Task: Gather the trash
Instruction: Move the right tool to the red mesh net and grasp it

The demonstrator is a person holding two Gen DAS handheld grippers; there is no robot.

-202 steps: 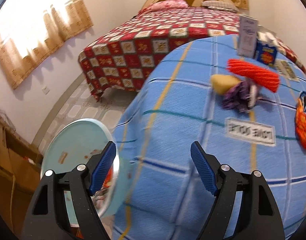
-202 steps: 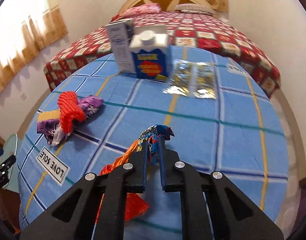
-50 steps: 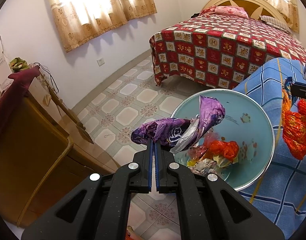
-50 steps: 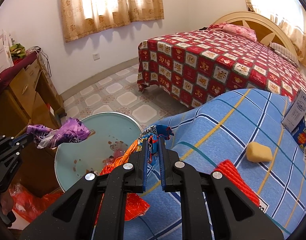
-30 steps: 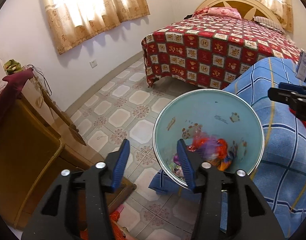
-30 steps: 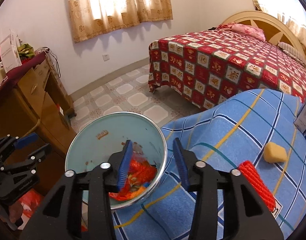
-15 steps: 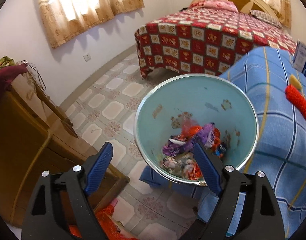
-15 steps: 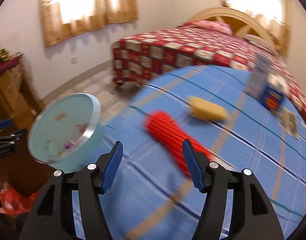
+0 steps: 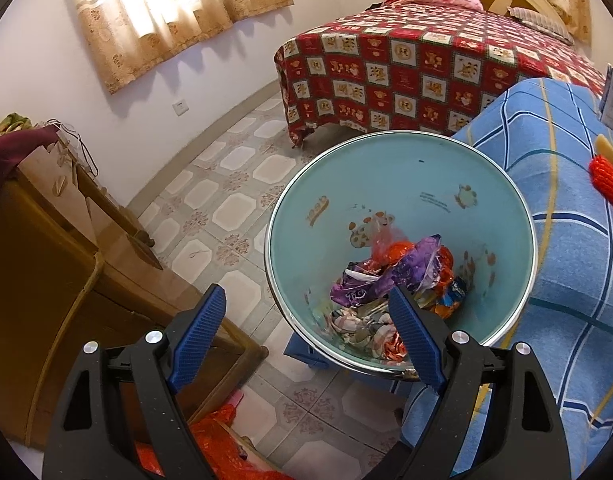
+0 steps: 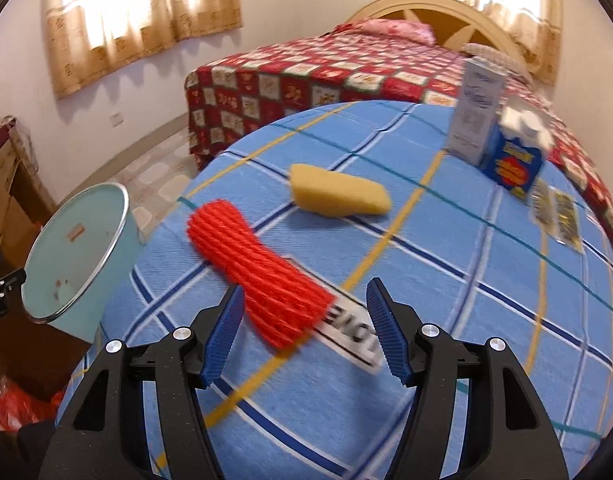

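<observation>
The left claw point(image 9: 308, 338) is gaping wide and empty over the pale blue bin point(image 9: 298, 220), wrappers point(image 9: 390, 276) lying inside at frame centre. The right claw point(image 10: 304, 332), open and empty, is hovering over the table point(image 10: 486, 252), its fingers framing what looks like a blurred red mesh sleeve point(image 10: 262, 264); a yellow sponge point(image 10: 338, 192) is lying beyond.

Both wrappers point(image 9: 390, 276) now lie in the bin point(image 9: 386, 184); the left gripper point(image 9: 306, 336) and right gripper point(image 10: 302, 328) stand open, empty. The right gripper has swung over to the red net point(image 10: 262, 268).
</observation>
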